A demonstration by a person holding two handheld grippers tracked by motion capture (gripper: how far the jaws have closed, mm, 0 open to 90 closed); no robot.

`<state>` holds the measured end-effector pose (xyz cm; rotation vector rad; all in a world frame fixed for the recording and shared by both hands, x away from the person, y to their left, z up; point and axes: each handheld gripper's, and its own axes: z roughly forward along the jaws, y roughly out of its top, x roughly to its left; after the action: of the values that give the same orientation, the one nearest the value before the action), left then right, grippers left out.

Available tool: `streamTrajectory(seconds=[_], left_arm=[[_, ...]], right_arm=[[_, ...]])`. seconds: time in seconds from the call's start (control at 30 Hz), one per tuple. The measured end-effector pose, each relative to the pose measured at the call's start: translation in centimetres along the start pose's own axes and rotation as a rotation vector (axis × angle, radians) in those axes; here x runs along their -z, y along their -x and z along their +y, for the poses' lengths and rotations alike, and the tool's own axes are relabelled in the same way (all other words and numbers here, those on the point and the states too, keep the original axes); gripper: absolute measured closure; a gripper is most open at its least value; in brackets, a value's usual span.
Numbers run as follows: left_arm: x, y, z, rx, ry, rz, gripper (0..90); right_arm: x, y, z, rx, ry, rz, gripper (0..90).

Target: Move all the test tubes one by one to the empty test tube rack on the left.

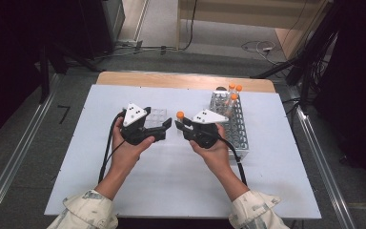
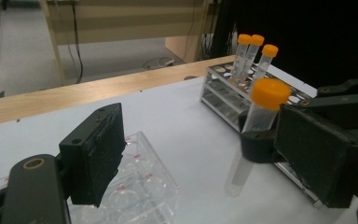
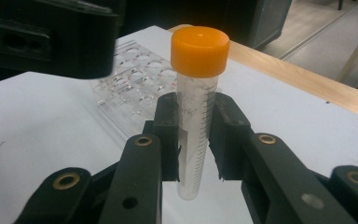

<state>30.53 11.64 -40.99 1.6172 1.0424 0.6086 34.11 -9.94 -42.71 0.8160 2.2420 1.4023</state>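
Observation:
A clear tube with an orange cap [image 3: 195, 102] stands upright between the jaws of my right gripper [image 3: 195, 140], which is shut on its middle. In the high view this tube [image 1: 180, 116] hangs just above the white board, left of the rack, with the right gripper [image 1: 181, 126] pointing left. My left gripper [image 1: 165, 129] faces it from the left, open. In the left gripper view the tube [image 2: 257, 119] sits just inside the far jaw of that open gripper [image 2: 200, 144], touching neither pad.
A metal tube rack [image 1: 236, 131] stands right of the hands with three orange-capped tubes [image 1: 233, 93] at its far end. A clear plastic well plate [image 1: 155, 116] lies under the left gripper. The white board [image 1: 171, 191] ends at a wooden table edge behind.

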Motion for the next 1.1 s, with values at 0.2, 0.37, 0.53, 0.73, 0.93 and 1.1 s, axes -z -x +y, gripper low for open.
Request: streamTrajectory(seconds=[0.2,0.37,0.53,0.73,0.93,1.1], left_arm=[[-0.6,1.1,0.2,-0.011,0.012,-0.024,24.2],[-1.1,1.8,0.1,-0.031,0.015,-0.055,30.1],[-1.3,2.1,0.0,-0.041,0.022,-0.063,37.5],[-1.4,2.0,-0.1,-0.05,0.004,-0.059,48.9],[-1.5,2.2,-0.2,-0.057,0.004,-0.065,57.3],[-1.6,2.3,-0.2,-0.069,0.006,-0.076,62.4]], right_arm=[[-0.6,-0.7,-0.1,0.008,-0.008,0.03,71.9],[-0.8,-1.2,-0.1,-0.001,-0.013,0.052,71.9],[-0.9,-1.5,-0.2,0.006,-0.016,0.059,71.9],[-0.9,-1.6,-0.2,0.007,-0.015,0.064,71.8],[-0.9,-1.6,-0.2,0.006,-0.015,0.065,71.9],[-0.9,-1.6,-0.2,0.008,-0.017,0.066,71.9]])
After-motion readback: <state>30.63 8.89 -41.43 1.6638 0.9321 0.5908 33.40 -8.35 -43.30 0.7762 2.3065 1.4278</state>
